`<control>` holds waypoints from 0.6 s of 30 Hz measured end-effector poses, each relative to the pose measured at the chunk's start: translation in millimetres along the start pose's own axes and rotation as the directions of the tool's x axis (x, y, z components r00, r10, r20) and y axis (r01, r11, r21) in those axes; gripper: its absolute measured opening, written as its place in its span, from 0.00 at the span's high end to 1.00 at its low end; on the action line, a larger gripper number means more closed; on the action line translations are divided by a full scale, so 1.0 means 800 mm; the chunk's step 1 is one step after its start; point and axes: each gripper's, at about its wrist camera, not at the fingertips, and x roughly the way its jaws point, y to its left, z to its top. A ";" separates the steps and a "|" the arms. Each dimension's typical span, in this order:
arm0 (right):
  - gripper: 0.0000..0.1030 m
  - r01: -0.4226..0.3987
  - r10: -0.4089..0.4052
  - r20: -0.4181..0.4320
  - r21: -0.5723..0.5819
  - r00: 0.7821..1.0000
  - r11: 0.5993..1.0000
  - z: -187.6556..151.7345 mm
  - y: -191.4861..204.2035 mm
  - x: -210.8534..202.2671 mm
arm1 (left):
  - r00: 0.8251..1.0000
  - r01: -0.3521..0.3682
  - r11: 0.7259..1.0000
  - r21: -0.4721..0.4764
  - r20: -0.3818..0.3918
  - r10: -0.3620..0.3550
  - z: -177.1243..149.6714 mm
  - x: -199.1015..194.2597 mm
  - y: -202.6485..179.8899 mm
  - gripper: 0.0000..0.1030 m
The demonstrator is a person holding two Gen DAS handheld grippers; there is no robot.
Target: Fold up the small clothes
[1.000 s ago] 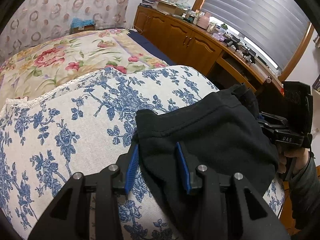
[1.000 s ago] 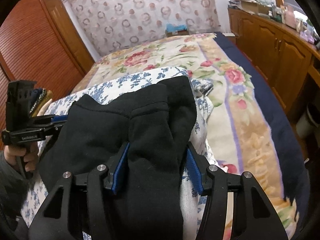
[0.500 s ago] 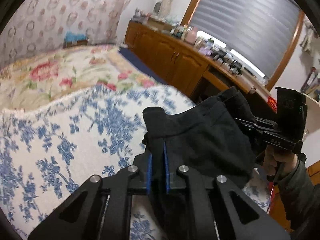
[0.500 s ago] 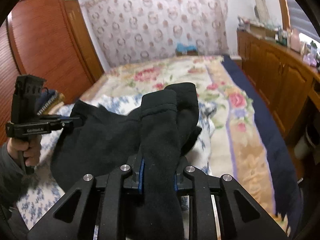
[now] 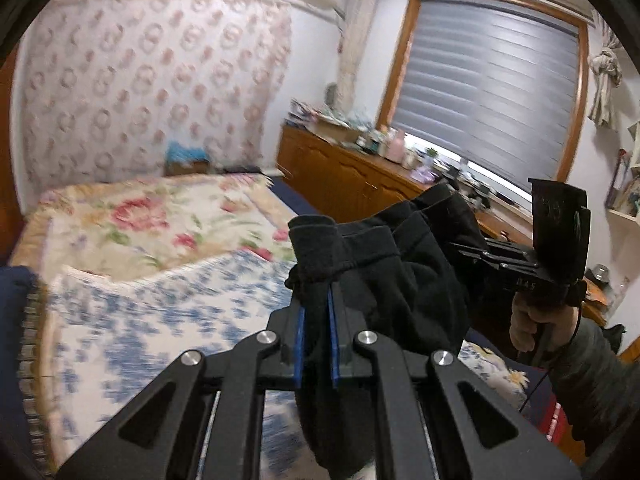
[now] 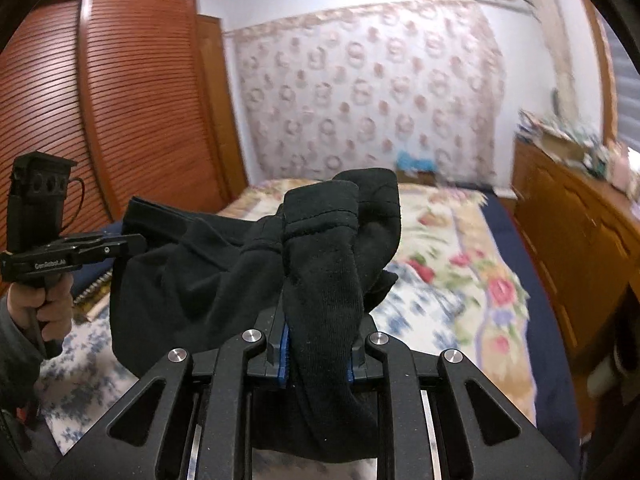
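Left tongs: blue pads closed tight on a hemmed edge of the black garment, a thin fold of cloth pinched between them. Right tongs: closed on a thicker bunch of the same garment, cloth filling the narrow gap and draping over the top of the pads. Over the last second both sets of jaws came in from a wider stance, then held about steady, cloth between them throughout.

The garment hangs slung between the 2 tongs, clear of the bed, sagging in the middle above the blue-and-white floral cover. Each view shows the opposite tongs gripped by a person's hand in a grey sleeve. A wooden dresser with clutter on top stands along the window wall; a louvred wardrobe stands on the other side. The background is motion-blurred.
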 end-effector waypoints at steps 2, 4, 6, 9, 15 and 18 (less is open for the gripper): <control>0.84 -0.040 0.040 0.001 -0.032 0.999 0.999 0.018 0.023 0.020 | 0.999 -0.034 0.999 -0.010 0.027 0.034 -0.001 -0.026 0.017 0.94; 0.84 -0.084 0.084 -0.002 -0.070 0.996 0.994 0.037 0.049 0.041 | 0.996 -0.075 0.997 -0.021 0.055 0.076 -0.004 -0.053 0.036 0.94; 0.84 -0.126 0.126 -0.009 -0.105 0.992 0.986 0.054 0.075 0.064 | 0.989 -0.125 0.992 -0.029 0.080 0.127 -0.008 -0.081 0.055 0.94; 0.84 -0.191 0.190 -0.023 -0.174 0.982 0.966 0.080 0.126 0.095 | 0.972 -0.197 0.979 -0.060 0.121 0.203 -0.017 -0.123 0.087 0.94; 0.84 -0.317 0.307 -0.080 -0.314 0.948 0.895 0.141 0.232 0.169 | 0.909 -0.348 0.925 -0.151 0.185 0.373 -0.044 -0.192 0.150 0.94; 0.84 -0.371 0.350 -0.124 -0.378 0.928 0.848 0.166 0.288 0.209 | 0.876 -0.397 0.892 -0.218 0.201 0.439 -0.066 -0.218 0.184 0.94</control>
